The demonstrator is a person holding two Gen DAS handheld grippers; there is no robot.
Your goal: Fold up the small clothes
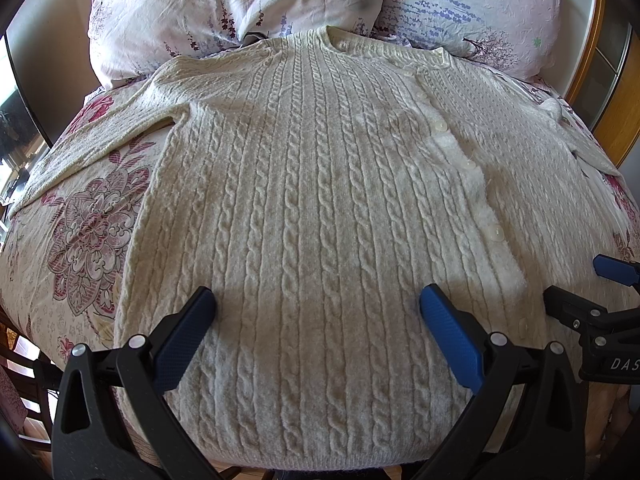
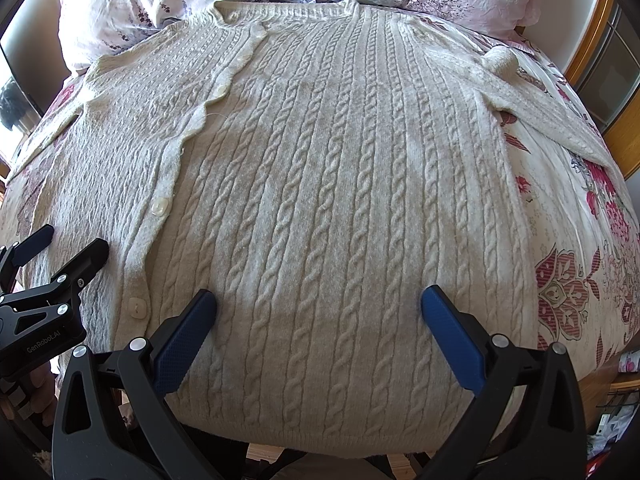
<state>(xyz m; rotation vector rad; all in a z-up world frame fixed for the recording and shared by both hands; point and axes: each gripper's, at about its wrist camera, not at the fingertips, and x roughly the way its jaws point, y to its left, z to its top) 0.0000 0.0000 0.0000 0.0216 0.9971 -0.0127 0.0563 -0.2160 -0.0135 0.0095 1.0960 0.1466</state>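
Observation:
A cream cable-knit cardigan (image 1: pixel 312 184) lies flat and buttoned on a floral bedspread (image 1: pixel 80 224), collar toward the pillows, sleeves spread to both sides. It also shows in the right wrist view (image 2: pixel 328 200). My left gripper (image 1: pixel 318 304) is open and empty, hovering over the left half near the hem. My right gripper (image 2: pixel 319 304) is open and empty over the right half near the hem. The right gripper shows at the right edge of the left wrist view (image 1: pixel 588 280); the left gripper shows at the left edge of the right wrist view (image 2: pixel 60 248).
Two floral pillows (image 1: pixel 224 4) (image 1: pixel 472 4) lie at the head of the bed behind the collar. A wooden frame (image 1: pixel 592 52) stands to the right. The bed edge runs just below the hem (image 2: pixel 320 444).

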